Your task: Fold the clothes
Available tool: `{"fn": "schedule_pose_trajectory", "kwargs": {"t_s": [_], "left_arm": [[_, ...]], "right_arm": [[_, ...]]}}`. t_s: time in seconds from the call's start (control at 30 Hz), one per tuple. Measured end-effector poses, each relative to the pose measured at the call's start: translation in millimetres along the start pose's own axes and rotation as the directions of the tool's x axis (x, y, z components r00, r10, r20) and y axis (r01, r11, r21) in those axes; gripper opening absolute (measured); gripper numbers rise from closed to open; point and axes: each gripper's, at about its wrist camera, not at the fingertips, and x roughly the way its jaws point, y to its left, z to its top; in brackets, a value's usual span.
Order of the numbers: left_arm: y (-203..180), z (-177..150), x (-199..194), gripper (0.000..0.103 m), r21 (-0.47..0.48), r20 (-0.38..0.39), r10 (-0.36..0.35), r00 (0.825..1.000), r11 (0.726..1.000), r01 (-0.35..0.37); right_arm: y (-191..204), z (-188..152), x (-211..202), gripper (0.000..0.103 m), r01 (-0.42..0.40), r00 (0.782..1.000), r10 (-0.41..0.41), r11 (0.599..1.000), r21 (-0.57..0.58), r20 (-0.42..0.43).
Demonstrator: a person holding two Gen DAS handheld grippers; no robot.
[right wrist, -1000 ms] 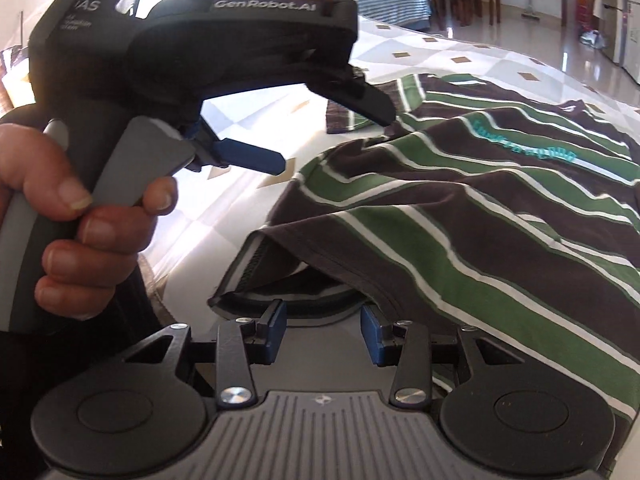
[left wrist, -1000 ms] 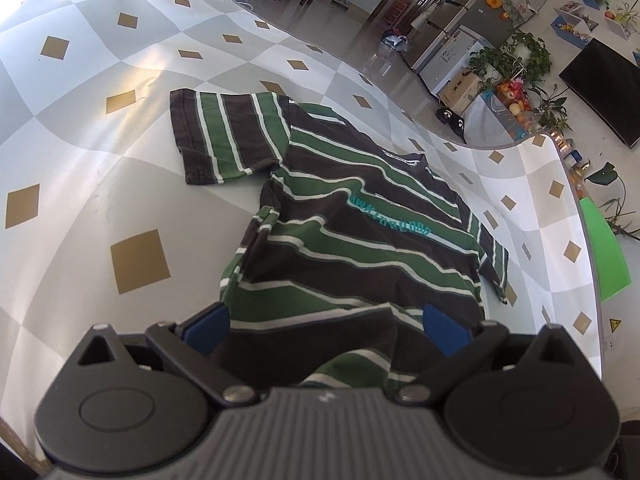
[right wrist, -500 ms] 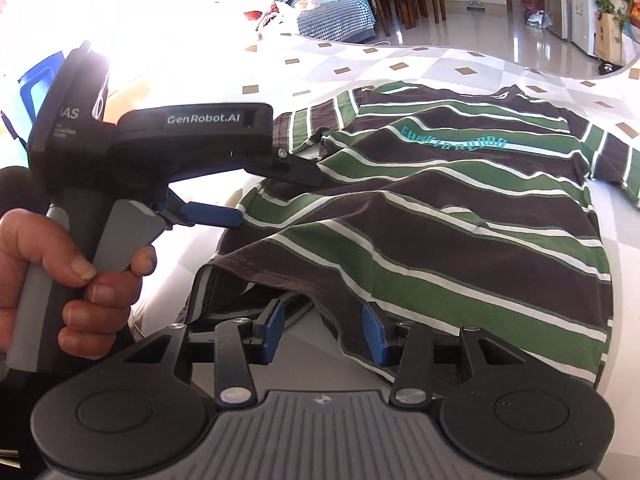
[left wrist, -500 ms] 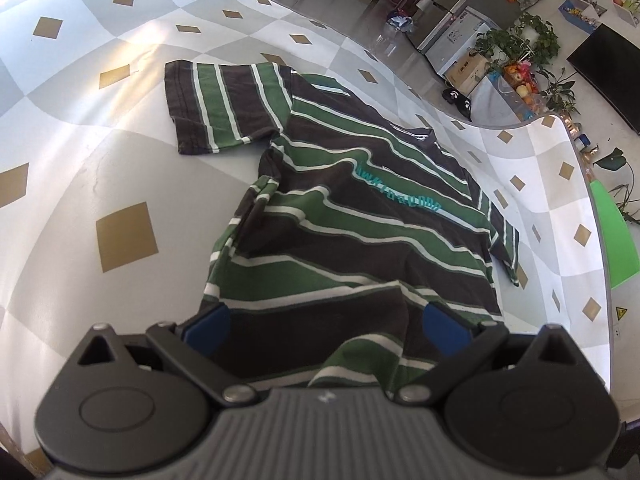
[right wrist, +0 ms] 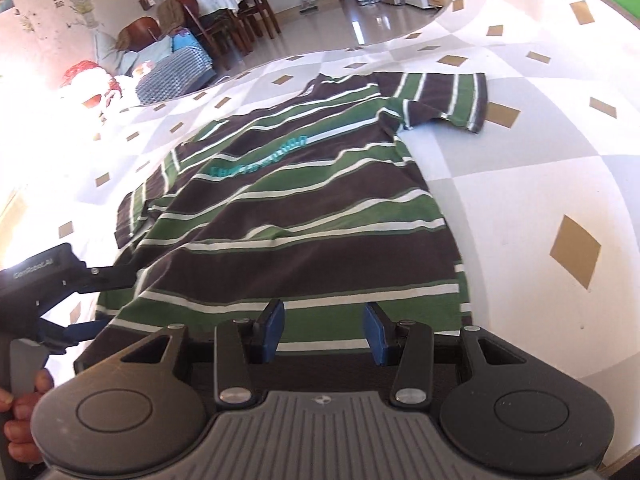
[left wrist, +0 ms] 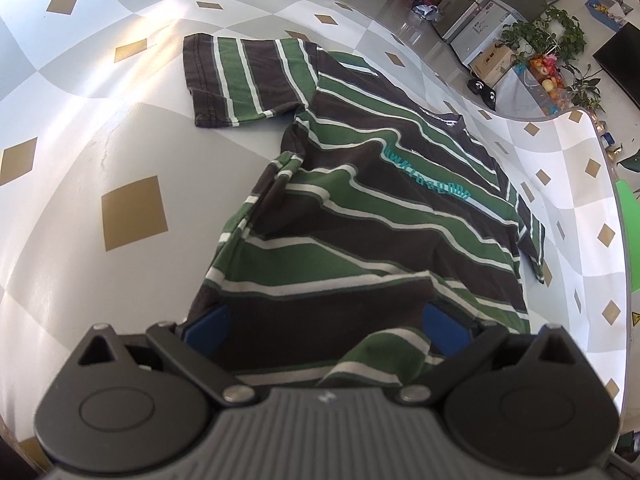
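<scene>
A brown T-shirt point(left wrist: 384, 208) with green and white stripes and teal lettering lies spread on the checked table, collar away from me. My left gripper point(left wrist: 324, 330) stands wide open with the shirt's bottom hem bunched between its blue pads point(left wrist: 206, 326). My right gripper point(right wrist: 323, 332) is open at the other end of the hem, its pads point(right wrist: 274, 330) apart with the hem point(right wrist: 320, 320) between them. In the right wrist view the shirt point(right wrist: 304, 208) fills the middle and the left gripper point(right wrist: 68, 280), held by a hand, is at the left edge.
The table cover point(left wrist: 132, 216) is white and grey check with gold diamonds. Its far edge point(left wrist: 600, 128) curves at the right. Beyond it are plants point(left wrist: 560, 36), cabinets and a dark screen. Chairs and a dining table point(right wrist: 224, 12) stand behind in the right wrist view.
The right gripper has swung to the right along the hem and opened wider; the left gripper has slid to the left edge of its view. The shirt lies flatter and more stretched out.
</scene>
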Motion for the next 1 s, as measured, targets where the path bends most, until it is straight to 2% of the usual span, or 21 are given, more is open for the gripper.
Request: {"fn": "schedule_pose_trajectory", "kwargs": {"t_s": [0.1, 0.23, 0.37, 0.57, 0.67, 0.83, 0.93, 0.97, 1.0], "left_arm": [[-2.2, -0.3, -2.3, 0.103, 0.011, 0.009, 0.013, 1.0, 1.0, -0.013], [-11.1, 2.3, -19.9, 0.103, 0.074, 0.098, 0.041, 0.994, 0.996, -0.048], [-12.4, 9.0, -29.4, 0.103, 0.122, 0.15, 0.106, 0.983, 0.985, -0.125], [7.0, 7.2, -5.5, 0.103, 0.058, 0.036, 0.159, 0.987, 0.985, -0.161], [10.8, 4.3, 0.0, 0.103, 0.048, 0.03, 0.181, 0.983, 0.982, -0.183], [13.1, 3.4, 0.8, 0.102, 0.044, 0.04, 0.202, 0.979, 0.978, -0.204], [13.0, 4.0, -0.2, 0.095, 0.053, 0.051, 0.207, 0.977, 0.976, -0.21], [11.9, 4.2, -0.4, 0.089, 0.066, 0.055, 0.211, 0.976, 0.974, -0.215], [10.6, 4.3, -0.5, 0.077, 0.082, 0.06, 0.216, 0.975, 0.972, -0.22]], "right_arm": [[-7.0, 0.7, -0.6, 0.043, 0.059, 0.998, -0.059, 0.998, 0.017, 0.02], [-20.2, 5.5, -7.4, 0.044, 0.162, 0.984, -0.166, 0.985, 0.064, 0.07], [-30.1, 2.2, -1.4, 0.045, 0.199, 0.979, -0.202, 0.976, 0.09, 0.018], [-44.9, -2.7, 7.6, 0.045, 0.256, 0.966, -0.25, 0.958, 0.127, -0.063], [-52.6, -6.5, 8.0, 0.045, 0.248, 0.969, -0.238, 0.949, 0.195, -0.073], [-49.5, -8.0, 7.8, 0.04, 0.24, 0.971, -0.231, 0.952, 0.192, -0.067], [-48.3, -7.9, 8.1, 0.036, 0.234, 0.972, -0.226, 0.953, 0.192, -0.065], [-47.3, -7.7, 8.2, 0.034, 0.232, 0.972, -0.224, 0.954, 0.188, -0.064], [-46.1, -7.5, 8.5, 0.031, 0.231, 0.973, -0.223, 0.956, 0.183, -0.063]]}}
